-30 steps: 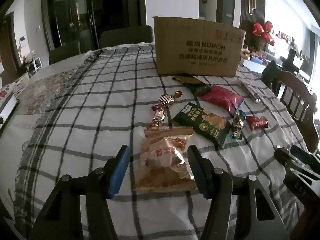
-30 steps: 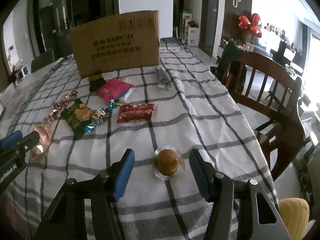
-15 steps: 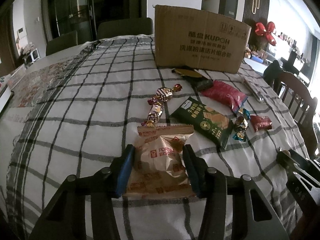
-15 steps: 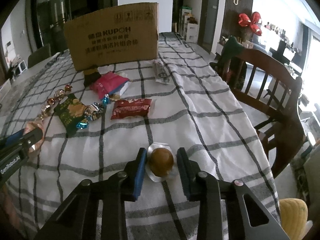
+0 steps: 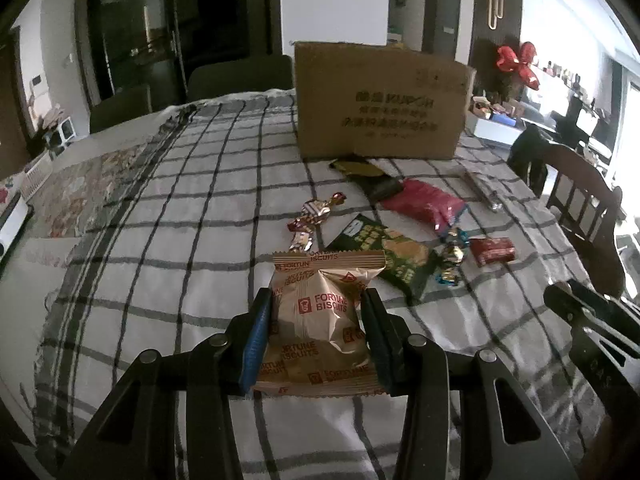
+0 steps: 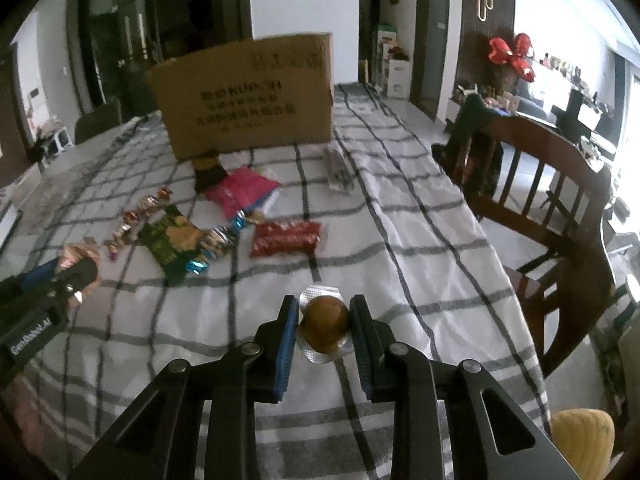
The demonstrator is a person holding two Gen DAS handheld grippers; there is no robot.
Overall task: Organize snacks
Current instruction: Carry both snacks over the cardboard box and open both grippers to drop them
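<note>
My left gripper [image 5: 318, 312] is shut on a tan Fortune Biscuits packet [image 5: 320, 320] and holds it just above the checked tablecloth [image 5: 180, 240]. My right gripper [image 6: 324, 320] is shut on a round brown snack in a clear wrapper [image 6: 323, 322], lifted slightly off the cloth. A cardboard box [image 5: 380, 100] stands at the far side of the table; it also shows in the right wrist view [image 6: 248, 96]. The left gripper and its packet show at the left edge of the right wrist view [image 6: 76, 268].
Loose snacks lie between me and the box: a green packet [image 5: 384, 252], a pink packet [image 5: 428, 204], a red packet [image 6: 286, 238], a dark packet [image 5: 368, 176] and several foil candies [image 5: 316, 212]. A wooden chair [image 6: 552, 208] stands at the right table edge.
Both grippers closed on their snacks: the left on the biscuit packet, the right on the round brown snack. Both snacks have risen slightly off the cloth.
</note>
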